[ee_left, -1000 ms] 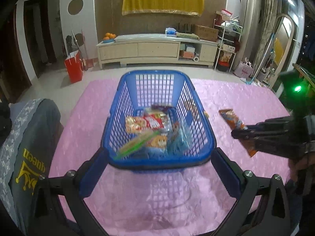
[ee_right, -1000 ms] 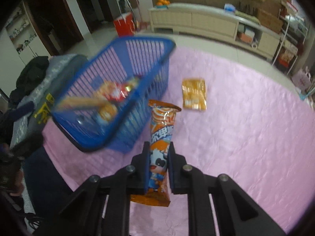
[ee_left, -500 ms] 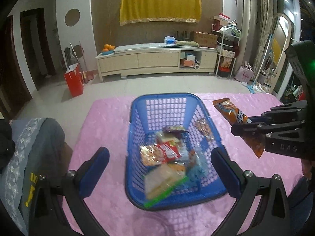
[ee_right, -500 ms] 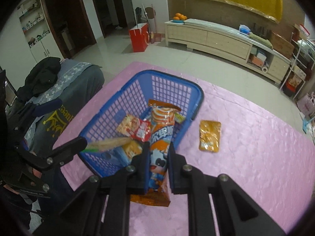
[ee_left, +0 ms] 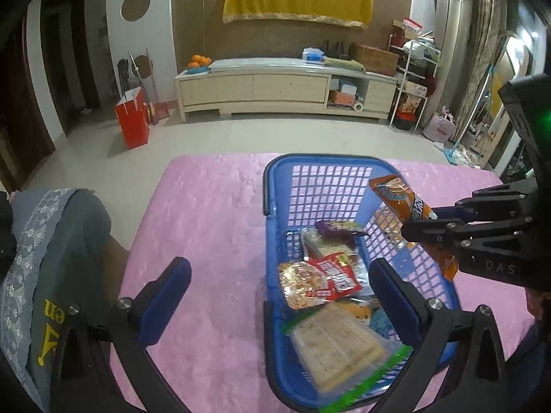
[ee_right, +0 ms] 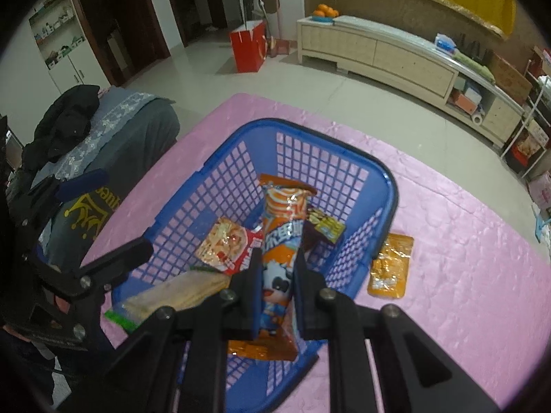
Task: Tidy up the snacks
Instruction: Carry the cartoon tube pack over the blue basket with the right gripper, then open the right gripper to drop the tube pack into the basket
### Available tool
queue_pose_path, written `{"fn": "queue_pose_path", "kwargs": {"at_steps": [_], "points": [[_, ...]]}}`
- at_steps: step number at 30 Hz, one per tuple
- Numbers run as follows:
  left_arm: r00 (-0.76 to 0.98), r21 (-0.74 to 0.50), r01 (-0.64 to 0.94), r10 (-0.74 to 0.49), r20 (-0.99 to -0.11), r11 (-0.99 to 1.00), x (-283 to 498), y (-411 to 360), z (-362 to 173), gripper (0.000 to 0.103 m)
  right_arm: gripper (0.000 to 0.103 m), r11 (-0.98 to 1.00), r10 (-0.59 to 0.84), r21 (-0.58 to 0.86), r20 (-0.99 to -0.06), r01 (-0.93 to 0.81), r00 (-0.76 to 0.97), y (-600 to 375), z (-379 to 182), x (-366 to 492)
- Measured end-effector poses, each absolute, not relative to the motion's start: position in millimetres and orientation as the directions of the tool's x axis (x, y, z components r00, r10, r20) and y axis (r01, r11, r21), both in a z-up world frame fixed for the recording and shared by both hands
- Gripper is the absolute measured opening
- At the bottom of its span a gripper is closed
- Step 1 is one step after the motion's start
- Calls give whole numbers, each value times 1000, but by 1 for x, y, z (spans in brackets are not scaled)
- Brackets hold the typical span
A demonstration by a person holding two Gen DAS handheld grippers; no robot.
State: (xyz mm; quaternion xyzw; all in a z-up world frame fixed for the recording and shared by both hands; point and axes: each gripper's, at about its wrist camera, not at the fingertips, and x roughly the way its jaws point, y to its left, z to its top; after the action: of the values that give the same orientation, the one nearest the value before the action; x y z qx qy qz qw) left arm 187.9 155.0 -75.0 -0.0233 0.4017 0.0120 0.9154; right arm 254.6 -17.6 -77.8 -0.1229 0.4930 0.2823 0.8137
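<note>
Right gripper (ee_right: 275,268) is clamped on the long orange snack packet (ee_right: 281,237), pads pinching its lower half; the packet's top end sticks out past the fingertips and its bottom edge hangs behind the jaws. Packet is held in the air above the blue basket (ee_right: 389,186), inside the rim's outline in the right wrist view; in the left wrist view it comes in over the basket's right wall (ee_left: 396,203), tilted, top end toward the far end of the basket. Left gripper (ee_left: 275,296) is released, jaws spread wide and gripping nothing; its right finger (ee_left: 392,299) overlaps the basket's near right wall, left finger over bare pink tablecloth (ee_left: 213,213) left of the basket. Can't tell whether that finger touches the basket. Inside the basket: red-and-white snack pack (ee_left: 320,282) mid-floor, cracker pack with green edge (ee_left: 337,347) at the near end, dark purple packet (ee_left: 334,227) toward the far end. One small orange pouch (ee_right: 391,265) lies flat on the cloth just outside the basket's right wall.
</note>
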Motion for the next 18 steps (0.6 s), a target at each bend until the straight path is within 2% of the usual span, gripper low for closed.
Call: {"fn": "queue_pose_path", "kwargs": {"at_steps": [9, 11, 13, 14, 18], "points": [[657, -33, -43, 4, -754, 999, 192, 161, -84, 102, 21, 832, 270, 44, -903, -553, 334, -13, -101, 265], [652, -39, -43, -1, -758, 998, 192, 161, -84, 102, 33, 842, 262, 40, -902, -539, 342, -17, -100, 265], [648, -40, -42, -3, -761, 998, 195, 158, -83, 102, 70, 839, 272, 43, -897, -542, 350, -21, -96, 263], [646, -39, -40, -4, -764, 998, 195, 157, -83, 102, 74, 835, 285, 49, -890, -548, 356, -23, -92, 260], [643, -43, -32, -12, -766, 999, 197, 155, -79, 102, 75, 833, 301, 46, -874, -551, 382, -30, -79, 255]]}}
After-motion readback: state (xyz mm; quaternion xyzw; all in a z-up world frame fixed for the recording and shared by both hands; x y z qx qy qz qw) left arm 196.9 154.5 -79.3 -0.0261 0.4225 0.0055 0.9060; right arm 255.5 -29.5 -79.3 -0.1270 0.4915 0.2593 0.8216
